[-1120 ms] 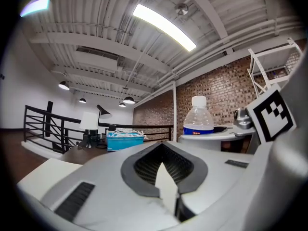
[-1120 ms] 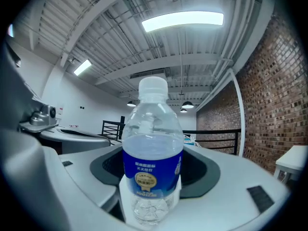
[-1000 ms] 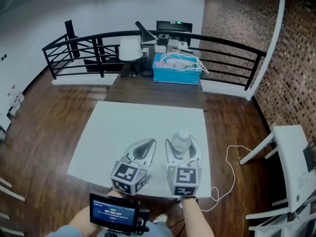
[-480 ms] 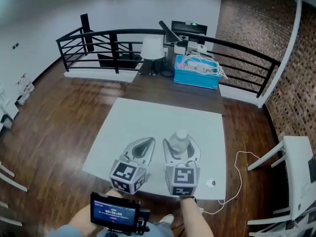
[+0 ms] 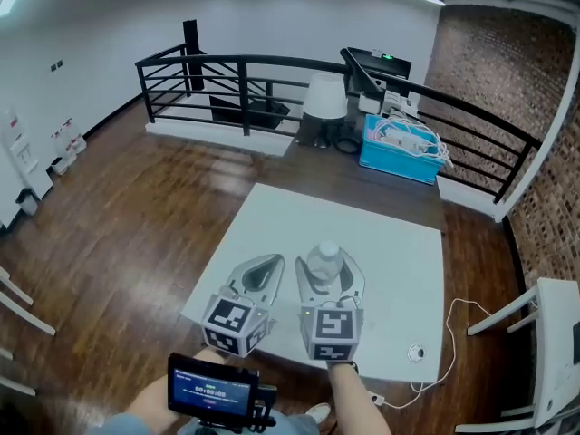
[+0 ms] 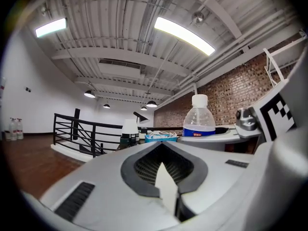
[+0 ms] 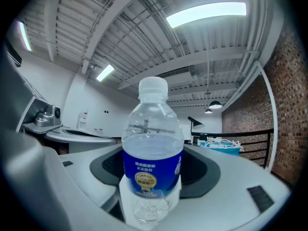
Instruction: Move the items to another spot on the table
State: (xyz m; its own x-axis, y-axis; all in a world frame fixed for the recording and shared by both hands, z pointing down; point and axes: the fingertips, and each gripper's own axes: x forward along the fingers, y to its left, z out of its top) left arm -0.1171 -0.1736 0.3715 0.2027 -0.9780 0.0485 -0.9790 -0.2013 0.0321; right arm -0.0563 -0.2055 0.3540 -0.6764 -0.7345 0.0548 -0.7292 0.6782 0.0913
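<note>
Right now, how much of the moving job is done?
Nothing looks finished yet. In hand: the clear plastic water bottle with a blue label is clamped in the right gripper over the white square table. The left gripper is shut and empty. Left to do: set the bottle down at another spot on that table and let go.

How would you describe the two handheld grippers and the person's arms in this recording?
The left gripper and right gripper are matching pale grey moulded shells with curved jaws, lined inside with dark ribbed pads. Each carries a cube of black-and-white square markers at its rear. No cables show on them, and no sleeve shows at either wrist.
</note>
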